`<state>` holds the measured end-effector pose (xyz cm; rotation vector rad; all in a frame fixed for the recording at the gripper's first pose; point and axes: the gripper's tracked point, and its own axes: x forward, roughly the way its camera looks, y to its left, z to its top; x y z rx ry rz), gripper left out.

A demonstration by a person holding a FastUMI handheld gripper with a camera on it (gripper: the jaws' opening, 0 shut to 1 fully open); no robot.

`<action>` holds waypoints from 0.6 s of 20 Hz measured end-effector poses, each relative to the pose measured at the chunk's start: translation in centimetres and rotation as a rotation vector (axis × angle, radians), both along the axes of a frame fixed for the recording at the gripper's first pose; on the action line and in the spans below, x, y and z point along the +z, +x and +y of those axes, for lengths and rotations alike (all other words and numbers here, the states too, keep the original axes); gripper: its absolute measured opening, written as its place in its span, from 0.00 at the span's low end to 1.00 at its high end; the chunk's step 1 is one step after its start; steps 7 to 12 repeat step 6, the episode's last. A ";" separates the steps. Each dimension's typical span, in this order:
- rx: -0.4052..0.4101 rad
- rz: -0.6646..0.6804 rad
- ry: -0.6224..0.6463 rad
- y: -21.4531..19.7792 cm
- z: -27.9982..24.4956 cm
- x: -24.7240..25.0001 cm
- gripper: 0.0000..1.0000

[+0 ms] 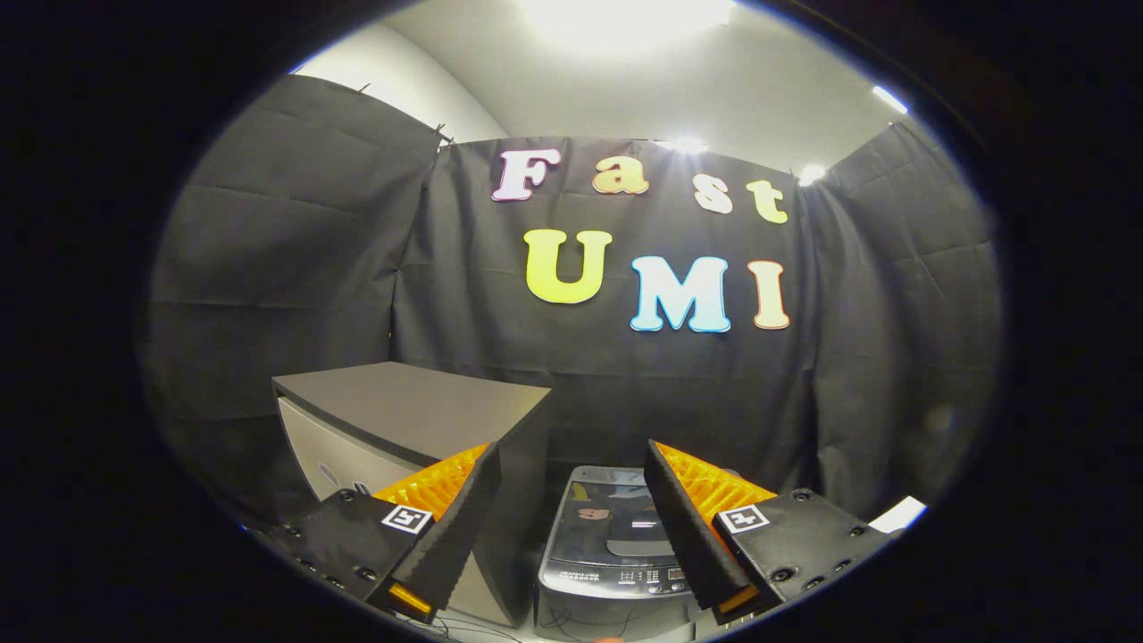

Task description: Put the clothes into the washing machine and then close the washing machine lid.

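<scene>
Grey plastic all over the washing machine, a small top-loader sitting low down between the two fingers and a bit beyond them. Its lid looks shut to me: dark, glossy panel lying flat, with reflections bouncing off it, so I can't see into the tub or tell whether anything is inside. A strip of buttons and a little display runs along the front edge of the machine, too small to make out.

The gripper is held up in the air with its fingers spread wide apart, nothing between them, nothing touching them. Each one carries a small square marker on its back.

Just beside the washer, on the left, stands a taller grey cabinet with a flat dark top, its side wall right up against the machine or very nearly so, hard to say from this angle. The left finger overlaps the cabinet's front corner in the view. Something white pokes out past the right finger, maybe paper or a board edge. Black cloth hangs all round as the booth's wall, ceiling lights glaring above it.
</scene>
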<state>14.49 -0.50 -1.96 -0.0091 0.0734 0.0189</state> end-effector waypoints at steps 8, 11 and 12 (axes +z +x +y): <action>0.004 -0.010 -0.008 0.1 1.1 0.8 1.00; 0.004 -0.010 -0.008 0.1 1.1 0.8 1.00; 0.004 -0.010 -0.008 0.1 1.1 0.8 1.00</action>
